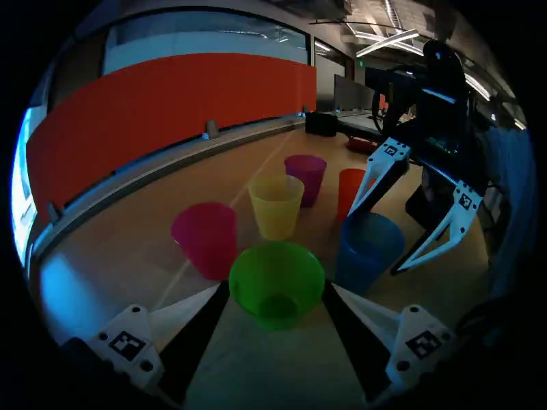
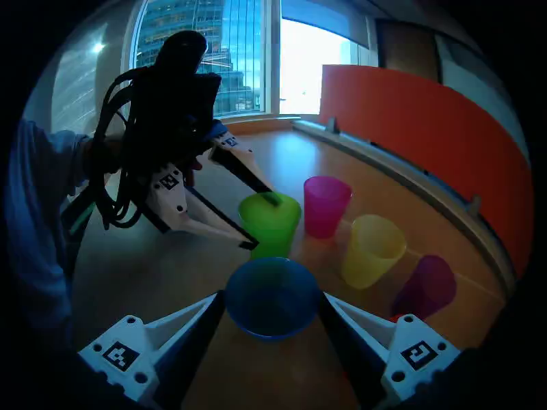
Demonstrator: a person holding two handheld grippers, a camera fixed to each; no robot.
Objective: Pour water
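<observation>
A green cup stands on the wooden table between the fingers of my left gripper, which press on both its sides. My right gripper holds a blue cup the same way. In the left gripper view the blue cup sits just right of the green one, with the right gripper closed around it. The right gripper view has the green cup just beyond the blue one, clasped by the left gripper. I cannot tell whether either cup holds water.
Behind the held cups stand a pink cup, a yellow cup, a purple cup and an orange cup. An orange wall panel runs along the table's far edge. A person's sleeve is at the left.
</observation>
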